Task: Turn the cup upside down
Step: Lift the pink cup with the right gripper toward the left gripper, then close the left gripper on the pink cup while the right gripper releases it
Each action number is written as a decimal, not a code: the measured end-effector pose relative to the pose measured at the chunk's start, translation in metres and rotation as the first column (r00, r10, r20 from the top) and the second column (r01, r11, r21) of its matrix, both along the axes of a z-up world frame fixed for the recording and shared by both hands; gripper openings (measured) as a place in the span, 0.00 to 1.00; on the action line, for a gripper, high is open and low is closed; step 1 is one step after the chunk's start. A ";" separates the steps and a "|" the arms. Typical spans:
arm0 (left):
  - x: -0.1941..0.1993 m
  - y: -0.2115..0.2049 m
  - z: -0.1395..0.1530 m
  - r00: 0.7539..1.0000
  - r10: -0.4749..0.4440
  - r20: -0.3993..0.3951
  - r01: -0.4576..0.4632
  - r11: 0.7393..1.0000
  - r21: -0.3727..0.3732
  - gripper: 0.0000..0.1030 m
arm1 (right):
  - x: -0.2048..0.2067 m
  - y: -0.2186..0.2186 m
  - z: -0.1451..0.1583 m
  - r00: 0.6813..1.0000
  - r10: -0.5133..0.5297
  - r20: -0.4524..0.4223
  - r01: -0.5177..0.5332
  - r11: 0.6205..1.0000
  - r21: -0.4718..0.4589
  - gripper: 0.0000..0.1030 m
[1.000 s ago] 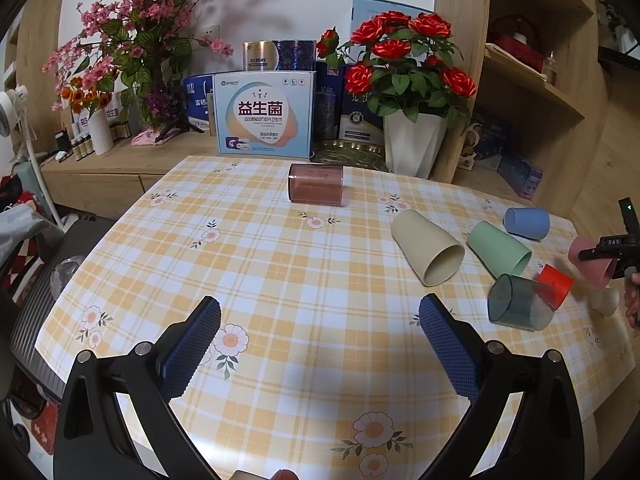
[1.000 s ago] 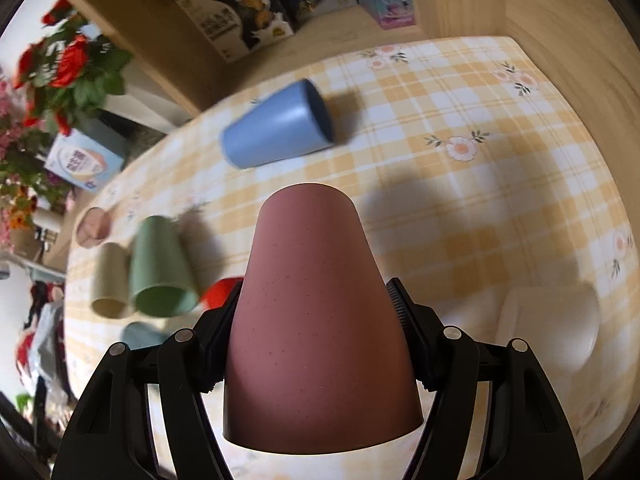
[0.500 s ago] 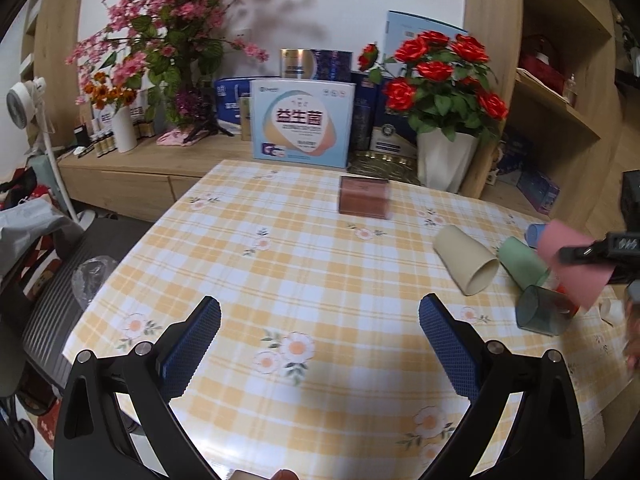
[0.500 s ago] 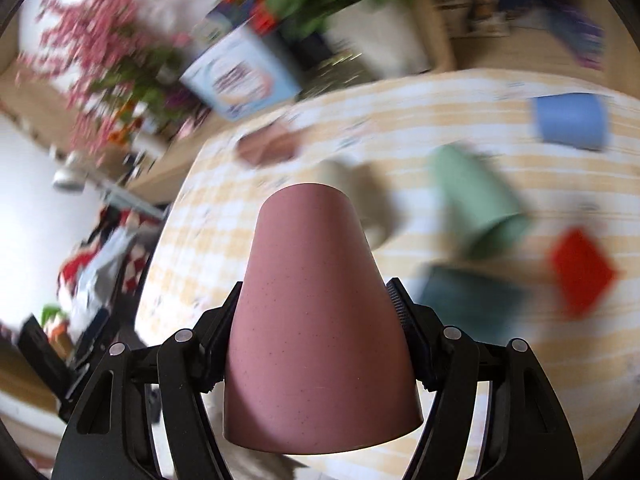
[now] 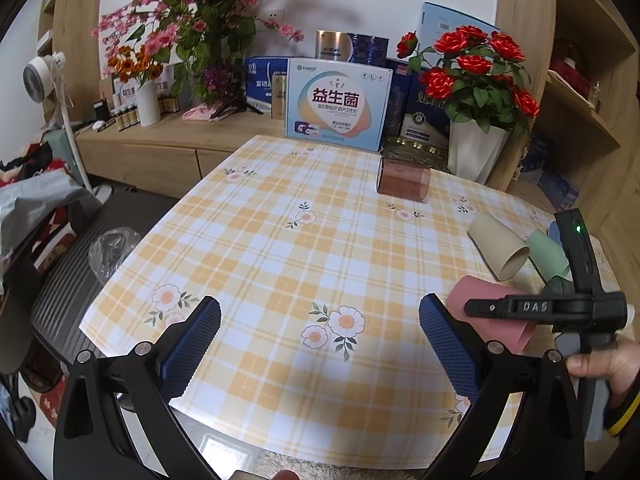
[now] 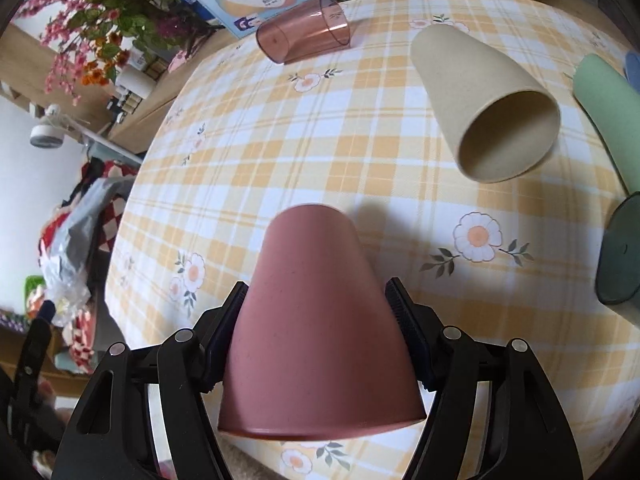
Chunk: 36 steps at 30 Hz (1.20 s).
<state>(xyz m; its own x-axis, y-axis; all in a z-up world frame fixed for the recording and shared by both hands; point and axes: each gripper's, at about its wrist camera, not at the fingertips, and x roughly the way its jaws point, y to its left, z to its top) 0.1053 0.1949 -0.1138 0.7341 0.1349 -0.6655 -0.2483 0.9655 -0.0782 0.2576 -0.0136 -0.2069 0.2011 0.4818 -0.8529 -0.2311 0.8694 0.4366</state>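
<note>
A: On the table (image 5: pixel 280 264), near edge, right side: what do you hold?

B: My right gripper (image 6: pixel 320 320) is clamped on the pink cup (image 6: pixel 320 320). Both pads press its sides near the wide end. The closed base points away from me, the open rim toward my camera. The cup is off the cloth, over the checked part near a daisy print.

A: Is it seen from the other side too?

B: Yes. In my left view the pink cup (image 5: pixel 488 316) lies roughly level in the right gripper (image 5: pixel 500 308), just beside my left gripper's right finger. The hand (image 5: pixel 604 368) holding that tool shows at the right edge.

A: Left gripper?

B: My left gripper (image 5: pixel 320 348) is spread wide, nothing between the blue pads (image 5: pixel 192 340). It hangs over the near edge.

A: Other cups, listed.

B: Beige cup (image 6: pixel 488 108): on its side, mouth facing me, right of centre. Green cup (image 6: pixel 608 116): on its side, just beside the beige one, further right. Dark teal cup (image 6: pixel 620 252): at the right edge, partly cut off; I cannot tell how it lies. Clear brown cup (image 6: pixel 304 34): on its side, far end of the table, well apart from the rest. Blue cup (image 6: pixel 634 68): only a sliver shows.

A: Beyond the table?

B: Box (image 5: pixel 338 104) with printed lettering, red roses (image 5: pixel 476 72) in a white pot, pink blossoms (image 5: pixel 192 24), wooden shelves.
</note>
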 end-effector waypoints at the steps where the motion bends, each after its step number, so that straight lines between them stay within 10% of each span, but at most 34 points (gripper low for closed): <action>1: 0.000 -0.001 -0.001 1.000 0.000 -0.001 0.000 1.000 -0.003 0.94 | -0.001 0.001 0.000 1.000 0.005 0.007 -0.004 1.000 -0.008 0.65; 18: 0.007 -0.008 -0.001 0.999 -0.009 -0.033 0.008 0.999 -0.044 0.94 | -0.015 0.001 -0.009 0.999 0.039 -0.021 -0.040 0.999 -0.027 0.66; 36: 0.021 -0.046 0.007 0.989 -0.142 -0.049 0.135 0.983 -0.121 0.93 | -0.063 -0.083 0.066 0.941 0.000 0.338 0.029 0.996 -0.081 0.84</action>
